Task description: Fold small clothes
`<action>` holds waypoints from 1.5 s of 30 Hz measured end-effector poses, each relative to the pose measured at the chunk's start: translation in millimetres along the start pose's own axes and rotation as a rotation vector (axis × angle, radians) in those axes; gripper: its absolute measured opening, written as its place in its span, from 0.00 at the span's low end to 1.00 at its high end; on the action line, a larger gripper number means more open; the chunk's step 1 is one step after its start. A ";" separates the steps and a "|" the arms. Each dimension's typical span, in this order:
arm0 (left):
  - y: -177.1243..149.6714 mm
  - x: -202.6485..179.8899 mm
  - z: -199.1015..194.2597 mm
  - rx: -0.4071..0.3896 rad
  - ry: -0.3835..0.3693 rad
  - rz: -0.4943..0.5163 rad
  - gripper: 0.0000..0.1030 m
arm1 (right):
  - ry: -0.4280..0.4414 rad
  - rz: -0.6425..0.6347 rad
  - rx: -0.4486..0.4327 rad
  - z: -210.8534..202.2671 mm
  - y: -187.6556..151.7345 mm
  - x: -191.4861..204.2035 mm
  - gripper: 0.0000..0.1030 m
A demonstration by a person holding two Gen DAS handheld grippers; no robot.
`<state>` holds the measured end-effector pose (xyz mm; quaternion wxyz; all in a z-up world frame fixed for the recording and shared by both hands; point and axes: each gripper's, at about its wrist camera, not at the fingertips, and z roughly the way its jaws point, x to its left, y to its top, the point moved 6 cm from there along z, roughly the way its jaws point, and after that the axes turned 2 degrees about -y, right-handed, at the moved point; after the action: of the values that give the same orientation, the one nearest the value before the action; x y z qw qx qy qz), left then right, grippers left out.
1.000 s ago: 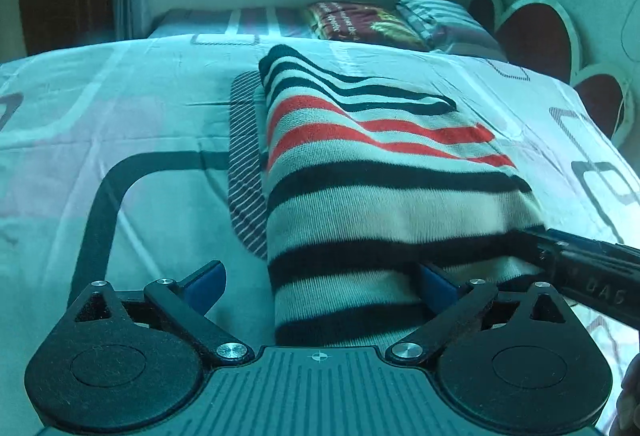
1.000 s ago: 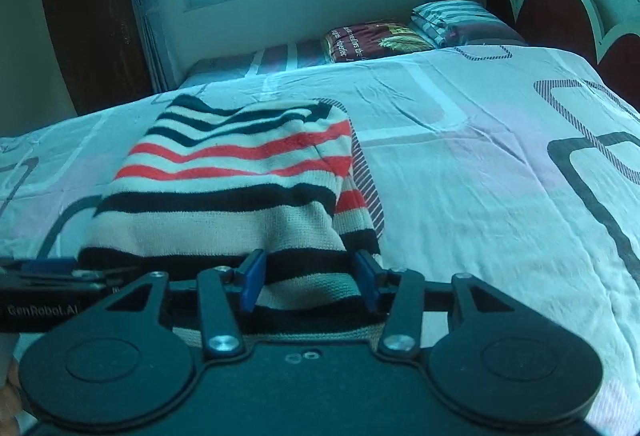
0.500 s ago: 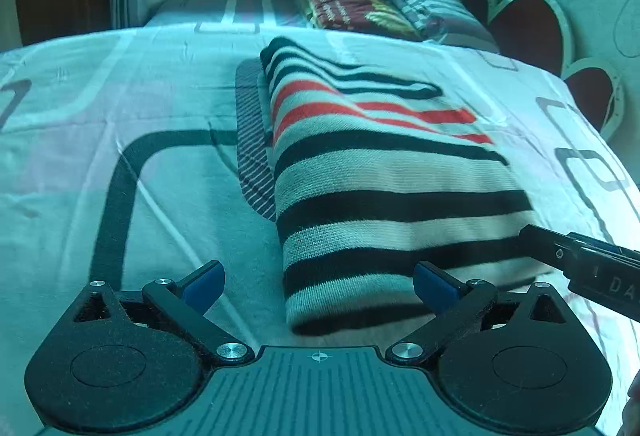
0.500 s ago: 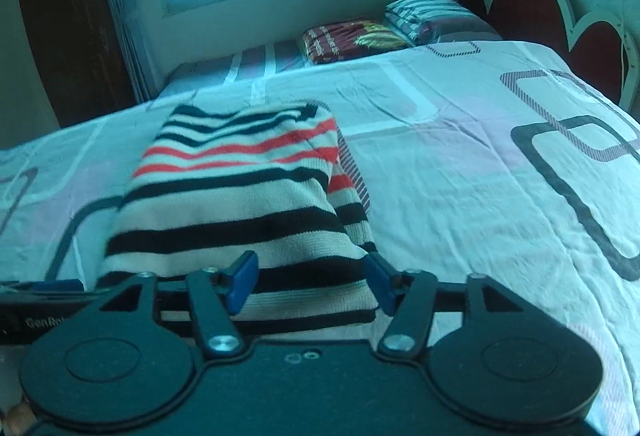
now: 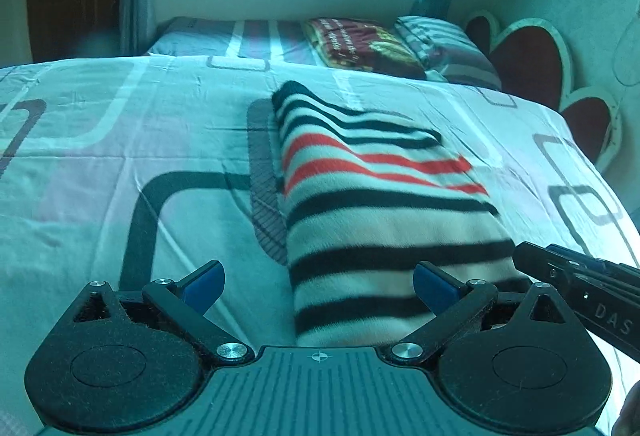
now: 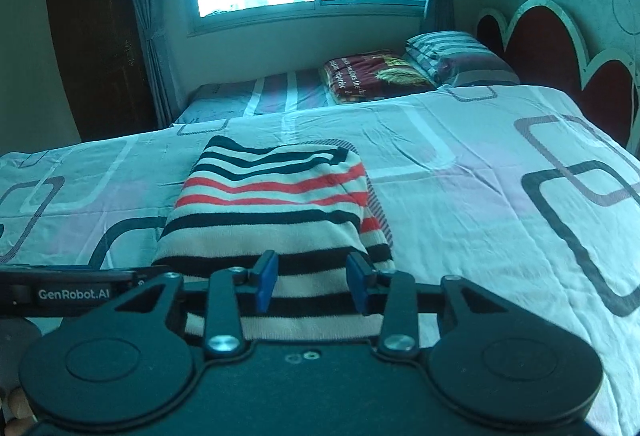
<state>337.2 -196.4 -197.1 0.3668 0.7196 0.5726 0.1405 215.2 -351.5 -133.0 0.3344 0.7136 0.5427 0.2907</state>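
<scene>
sweater: folded black, white and red striped knit sweater (image 5: 384, 220) lies on your patterned bed sheet (image 5: 120, 156), long axis running away from you.
left tongs (image 5: 320, 288): gaping, empty, straddling its near-left corner.
right tongs (image 6: 312, 280): just been closing, apart, nothing pinched, over the near edge.

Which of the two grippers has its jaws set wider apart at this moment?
The left gripper: its blue fingers stand wide, one over bare bedsheet. The right gripper, jaws just closing, shows a narrow gap over the striped sweater.
</scene>
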 end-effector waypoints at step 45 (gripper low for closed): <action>30.6 14.1 93.3 0.125 -0.082 -0.183 1.00 | 0.163 0.033 0.141 112.8 11.6 -52.2 0.77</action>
<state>421.7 -219.9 -243.6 0.3559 0.6908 0.6281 0.0408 297.1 -422.5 -195.0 0.2334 0.7183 0.5751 0.3144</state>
